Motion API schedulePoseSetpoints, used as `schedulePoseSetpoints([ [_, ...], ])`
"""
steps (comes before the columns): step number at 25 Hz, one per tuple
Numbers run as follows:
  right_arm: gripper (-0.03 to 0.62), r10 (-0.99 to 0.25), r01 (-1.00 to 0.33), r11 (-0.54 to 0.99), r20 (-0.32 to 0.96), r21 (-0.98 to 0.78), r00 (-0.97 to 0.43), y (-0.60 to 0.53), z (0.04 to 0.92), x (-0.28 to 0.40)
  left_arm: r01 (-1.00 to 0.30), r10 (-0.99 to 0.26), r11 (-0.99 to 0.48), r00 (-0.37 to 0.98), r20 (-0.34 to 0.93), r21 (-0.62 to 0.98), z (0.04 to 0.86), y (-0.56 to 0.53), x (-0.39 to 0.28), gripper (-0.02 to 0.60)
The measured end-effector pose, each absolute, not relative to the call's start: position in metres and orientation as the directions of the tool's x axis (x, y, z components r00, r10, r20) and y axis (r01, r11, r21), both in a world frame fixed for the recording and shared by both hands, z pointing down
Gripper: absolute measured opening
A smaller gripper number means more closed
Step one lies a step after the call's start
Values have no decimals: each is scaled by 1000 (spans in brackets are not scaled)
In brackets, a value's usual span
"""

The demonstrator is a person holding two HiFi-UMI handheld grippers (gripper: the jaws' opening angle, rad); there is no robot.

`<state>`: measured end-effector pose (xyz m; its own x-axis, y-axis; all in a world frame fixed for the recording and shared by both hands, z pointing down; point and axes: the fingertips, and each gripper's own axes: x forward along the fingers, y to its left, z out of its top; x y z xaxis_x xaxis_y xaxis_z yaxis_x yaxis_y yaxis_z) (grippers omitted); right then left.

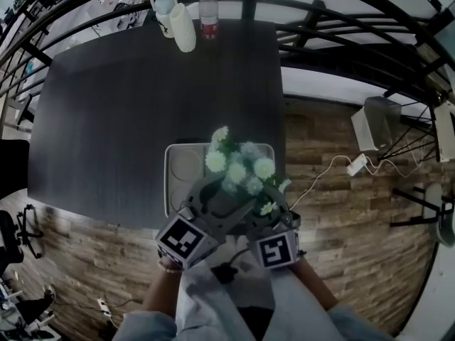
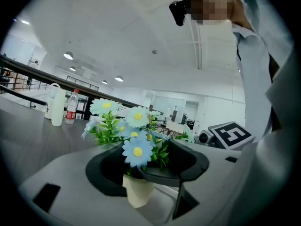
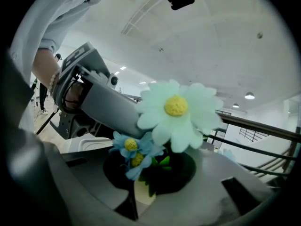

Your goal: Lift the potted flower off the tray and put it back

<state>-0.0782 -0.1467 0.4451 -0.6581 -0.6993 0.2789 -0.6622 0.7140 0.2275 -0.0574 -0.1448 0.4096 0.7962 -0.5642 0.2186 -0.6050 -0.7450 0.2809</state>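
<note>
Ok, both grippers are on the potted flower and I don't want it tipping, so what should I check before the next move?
1. Left gripper closed on the potted flower: ok.
2. Right gripper closed on it too: ok.
3. It stands roughly upright: ok.
4. Tray below, bare patch showing: ok.
5. Its base clear of the tray: cannot tell, blooms hide it.
6. Bottle and jug far off: ok.
</note>
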Motion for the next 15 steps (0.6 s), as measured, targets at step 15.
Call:
schedulePoseSetpoints([
  [15, 54, -722, -672, 688, 169, 273, -671, -143, 386, -58, -629, -611, -747, 777, 151, 214, 354, -136, -36, 261],
])
